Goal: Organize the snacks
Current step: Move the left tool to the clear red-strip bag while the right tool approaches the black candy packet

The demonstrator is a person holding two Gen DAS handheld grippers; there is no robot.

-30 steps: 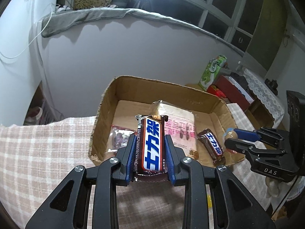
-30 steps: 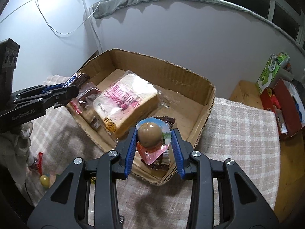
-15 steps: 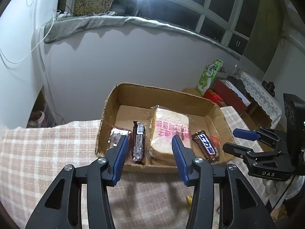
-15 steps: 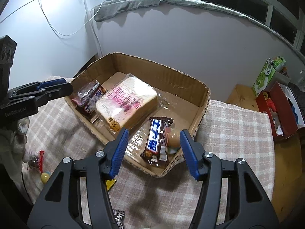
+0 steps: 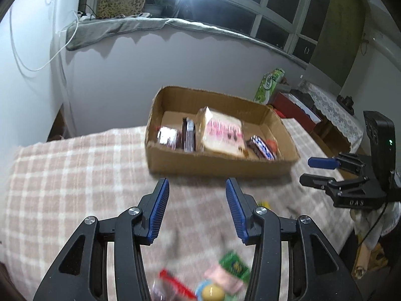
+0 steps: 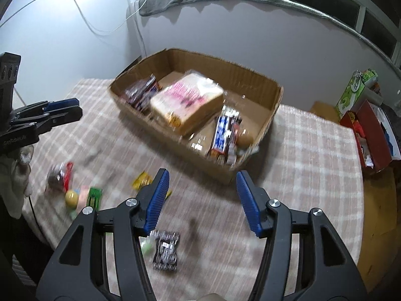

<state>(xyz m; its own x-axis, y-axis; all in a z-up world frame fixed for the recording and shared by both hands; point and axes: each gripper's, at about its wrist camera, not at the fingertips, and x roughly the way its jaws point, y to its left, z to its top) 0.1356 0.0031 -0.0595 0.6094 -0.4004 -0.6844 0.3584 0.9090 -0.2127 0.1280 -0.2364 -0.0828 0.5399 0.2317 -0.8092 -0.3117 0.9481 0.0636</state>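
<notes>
Open cardboard box (image 6: 253, 76) holding bagged bread (image 6: 186, 100), chocolate bars (image 6: 221, 131), loose snacks (image 6: 94, 195) on cloth

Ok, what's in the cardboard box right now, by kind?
Sliced bread pack: 1
Chocolate bars: 2
Dark snack packet in clear wrap: 1
Round brown snack, blurred: 1
Total in the cardboard box: 5
</notes>
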